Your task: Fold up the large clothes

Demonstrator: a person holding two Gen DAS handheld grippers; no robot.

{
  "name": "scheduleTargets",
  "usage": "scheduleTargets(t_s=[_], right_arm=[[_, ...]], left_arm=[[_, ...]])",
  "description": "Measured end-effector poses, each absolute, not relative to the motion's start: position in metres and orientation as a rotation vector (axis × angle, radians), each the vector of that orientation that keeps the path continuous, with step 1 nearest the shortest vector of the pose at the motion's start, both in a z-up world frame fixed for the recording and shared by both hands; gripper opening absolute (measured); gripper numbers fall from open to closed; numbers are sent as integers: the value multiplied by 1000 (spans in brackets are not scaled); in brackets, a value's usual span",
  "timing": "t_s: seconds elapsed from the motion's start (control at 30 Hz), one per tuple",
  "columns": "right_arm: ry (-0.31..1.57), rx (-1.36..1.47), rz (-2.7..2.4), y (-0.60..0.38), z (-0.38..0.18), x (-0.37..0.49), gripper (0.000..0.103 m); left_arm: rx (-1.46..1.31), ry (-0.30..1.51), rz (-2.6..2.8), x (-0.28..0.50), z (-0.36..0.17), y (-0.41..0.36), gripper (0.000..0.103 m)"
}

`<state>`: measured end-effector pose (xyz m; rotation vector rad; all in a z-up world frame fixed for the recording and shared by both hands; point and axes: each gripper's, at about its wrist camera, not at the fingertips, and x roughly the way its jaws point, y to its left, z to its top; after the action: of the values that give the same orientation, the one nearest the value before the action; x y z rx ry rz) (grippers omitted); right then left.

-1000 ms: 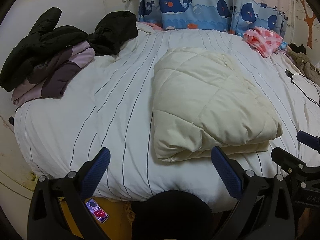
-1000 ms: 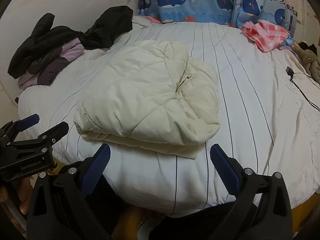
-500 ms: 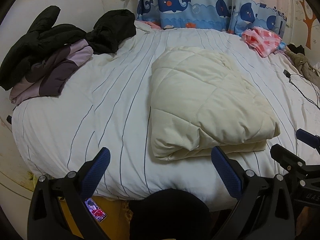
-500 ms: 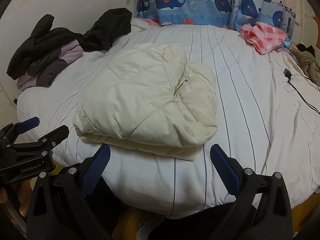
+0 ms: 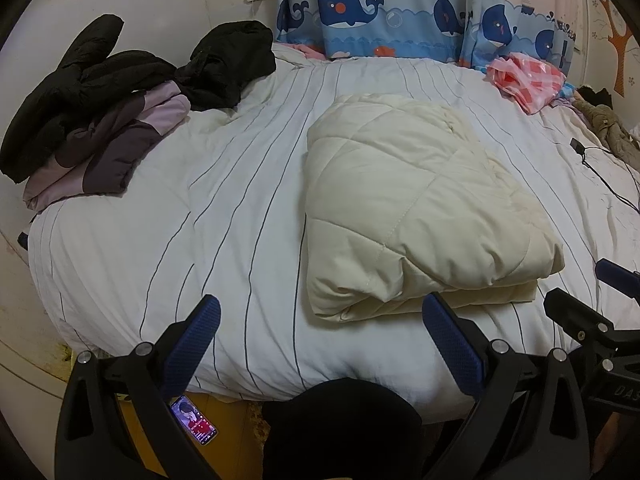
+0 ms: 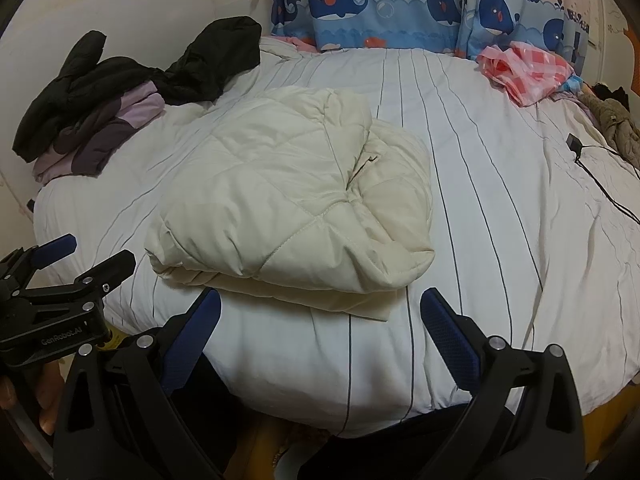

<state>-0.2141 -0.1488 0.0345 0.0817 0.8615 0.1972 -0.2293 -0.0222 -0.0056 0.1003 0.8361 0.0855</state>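
With my left claw (image 5: 320,330) and right claw (image 6: 320,326) both wide and empty, I judge the folded cream quilted coat (image 6: 288,208) done, so I should reach next for the dark jacket pile (image 5: 120,92).

Quilted coat (image 5: 416,208) lies on bed (image 5: 200,240)

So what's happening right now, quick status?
Left hand-held gripper and right hand-held gripper open, empty. Cream quilted coat folded on bed. Nothing in the way.

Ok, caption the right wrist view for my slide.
Open right tongs hover before a folded cream quilted garment on the striped bed.
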Motion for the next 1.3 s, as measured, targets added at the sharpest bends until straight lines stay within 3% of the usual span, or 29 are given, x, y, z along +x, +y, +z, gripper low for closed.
scheduleTargets(t_s=[1.3], right_arm=[[885, 103, 212, -137, 25, -211, 96]], left_arm=[[73, 873, 71, -226, -8, -18, 97]])
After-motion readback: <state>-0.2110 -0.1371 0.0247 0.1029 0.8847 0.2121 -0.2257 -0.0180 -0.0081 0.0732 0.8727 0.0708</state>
